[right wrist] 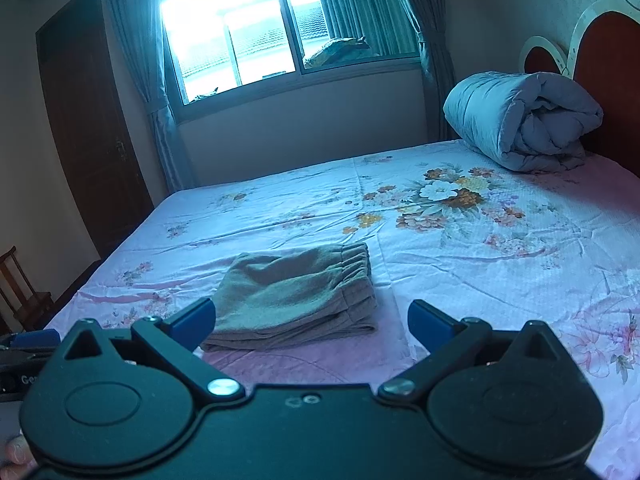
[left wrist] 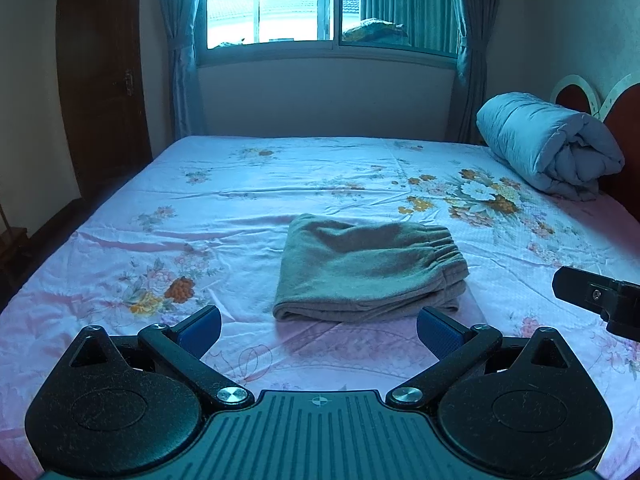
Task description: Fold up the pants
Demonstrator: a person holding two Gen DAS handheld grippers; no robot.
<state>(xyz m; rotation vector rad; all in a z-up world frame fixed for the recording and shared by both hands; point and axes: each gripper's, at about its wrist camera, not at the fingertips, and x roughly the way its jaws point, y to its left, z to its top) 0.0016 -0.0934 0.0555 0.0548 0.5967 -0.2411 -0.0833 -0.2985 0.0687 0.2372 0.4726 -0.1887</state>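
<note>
Grey-green pants [left wrist: 370, 270] lie folded into a compact stack on the floral bed sheet, elastic waistband toward the right. They also show in the right wrist view [right wrist: 296, 300]. My left gripper [left wrist: 319, 330] is open and empty, held just short of the stack's near edge, above the sheet. My right gripper [right wrist: 312, 322] is open and empty, also just short of the stack and slightly to its right. A part of the right gripper [left wrist: 600, 300] shows at the right edge of the left wrist view.
The bed [left wrist: 240, 184] has a pink floral sheet. A rolled blue-grey duvet [left wrist: 548, 144] lies by the red headboard [right wrist: 608, 80] at the far right. A window with curtains [left wrist: 332, 4] is behind the bed, a dark wooden door [left wrist: 100, 80] at left, a wooden chair [right wrist: 20, 288] beside the bed.
</note>
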